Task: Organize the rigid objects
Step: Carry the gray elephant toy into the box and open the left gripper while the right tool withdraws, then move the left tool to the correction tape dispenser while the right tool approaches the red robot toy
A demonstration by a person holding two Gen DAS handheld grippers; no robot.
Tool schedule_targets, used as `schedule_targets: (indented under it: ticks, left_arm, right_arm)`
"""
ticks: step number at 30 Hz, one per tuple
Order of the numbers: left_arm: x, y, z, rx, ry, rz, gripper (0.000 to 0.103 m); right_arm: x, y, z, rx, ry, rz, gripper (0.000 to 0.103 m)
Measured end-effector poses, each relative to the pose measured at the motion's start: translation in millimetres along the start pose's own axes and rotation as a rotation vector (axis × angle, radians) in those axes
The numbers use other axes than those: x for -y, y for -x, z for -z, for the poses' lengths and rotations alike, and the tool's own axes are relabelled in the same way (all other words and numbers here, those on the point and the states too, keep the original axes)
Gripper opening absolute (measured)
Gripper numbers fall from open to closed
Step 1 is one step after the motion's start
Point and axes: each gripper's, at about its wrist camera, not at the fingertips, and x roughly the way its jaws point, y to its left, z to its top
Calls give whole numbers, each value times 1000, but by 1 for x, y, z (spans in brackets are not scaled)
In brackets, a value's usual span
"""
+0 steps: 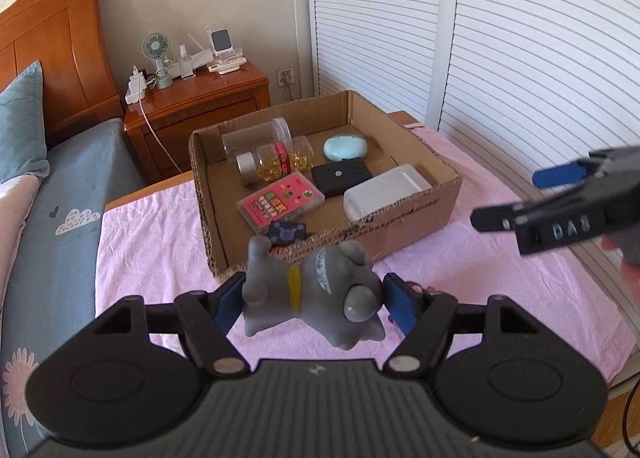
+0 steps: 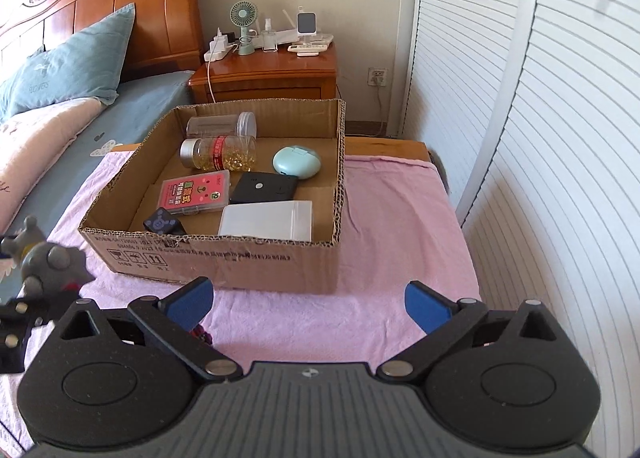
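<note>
Wooden nightstand (image 2: 272, 76) with small fan (image 2: 243, 16), beside bed pillow (image 2: 72, 62).

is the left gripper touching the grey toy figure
Touching. In the left wrist view the left gripper has its blue-padded fingers pressed against both sides of the grey toy figure, which is held above the pink cloth.

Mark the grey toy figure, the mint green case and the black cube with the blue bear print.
grey toy figure (image 1: 316, 294), left wrist view, on its body between the pads.
mint green case (image 2: 297, 161), right wrist view, centre of its lid.
black cube (image 2: 162, 223), right wrist view, on its printed top face.
</note>
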Motion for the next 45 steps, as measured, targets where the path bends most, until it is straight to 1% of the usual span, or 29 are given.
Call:
schedule_targets:
  ticks: [4,7,9,14,16,19,20,21,23,25,29,33,35,38,41,45]
  left_arm:
    - [1,-19,-29,2,-10,0,73]
    - [-4,-42,-49,-13,6,9,73]
    - [-6,-61,-59,-32,15,-4,73]
    - [-12,-100,-67,-82,34,-52,73]
    - [-14,-109,-67,-87,53,-49,73]
    - [-17,-113,-68,-74,81,-31,79]
    - [-18,-113,-69,-69,91,-31,86]
    - [-19,-110,-69,-57,102,-36,92]
    - [-21,-102,-69,-39,104,-29,92]
    - [-22,-94,-69,-39,108,-31,93]
    - [-21,-74,-64,-65,91,-44,93]
    - [-16,-52,-53,-106,48,-73,94]
    - [-13,-38,-47,-108,16,-87,94]
    - [-9,-17,-39,-116,-6,-107,94]
    - [-6,4,-28,-97,3,-112,100]
    - [-1,23,-1,-35,36,-117,100]
  right_arm:
    - [7,10,13,15,-46,-25,103]
    - [12,14,18,22,-65,-41,103]
    - [16,15,20,24,-74,-45,103]
    - [25,14,22,19,-96,-41,103]
    - [28,13,23,16,-104,-42,103]
    - [30,12,23,12,-115,-42,103]
    - [30,11,23,11,-116,-44,103]
    - [30,11,23,11,-116,-44,103]
    - [28,11,23,10,-111,-49,103]
    - [25,12,23,11,-104,-49,103]
    - [18,14,23,14,-84,-56,103]
    - [13,14,24,13,-74,-63,103]
    - [11,15,24,11,-74,-68,103]
    - [7,18,26,14,-66,-65,103]
    - [4,21,27,16,-54,-64,103]
    - [0,22,32,11,-48,-80,103]
